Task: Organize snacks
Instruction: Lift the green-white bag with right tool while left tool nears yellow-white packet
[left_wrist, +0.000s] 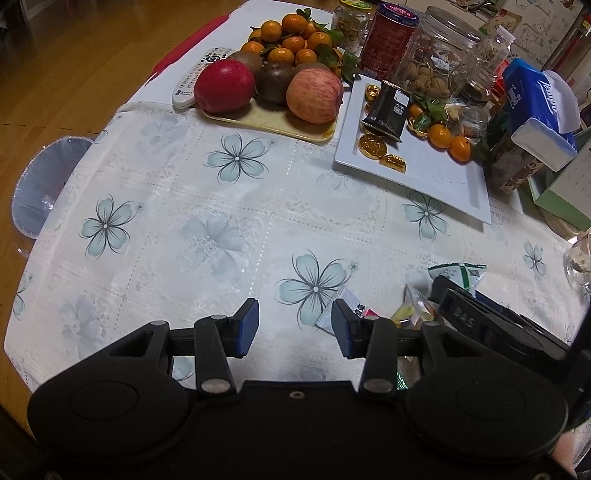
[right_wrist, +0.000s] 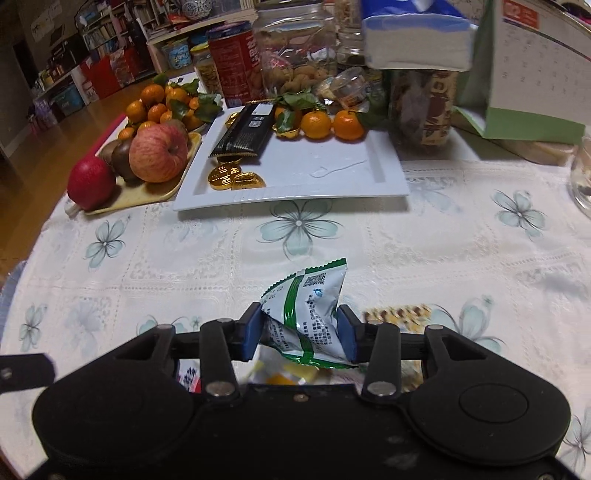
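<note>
My right gripper is shut on a crumpled green and white snack packet, its blue pads pressing both sides just above the flowered tablecloth. Under it lie a yellow wrapped sweet and a patterned packet. Beyond stands a white tray holding a black packet, gold foil coins and tangerines. My left gripper hangs open over bare cloth with nothing between its fingers. A small white and red packet lies by its right finger, and the green packet shows to the right.
A yellow fruit tray with apples, kiwis and tangerines sits at the back left beside a remote. Jars, a red tin and a tissue box crowd the back right. A glass stands at the right edge.
</note>
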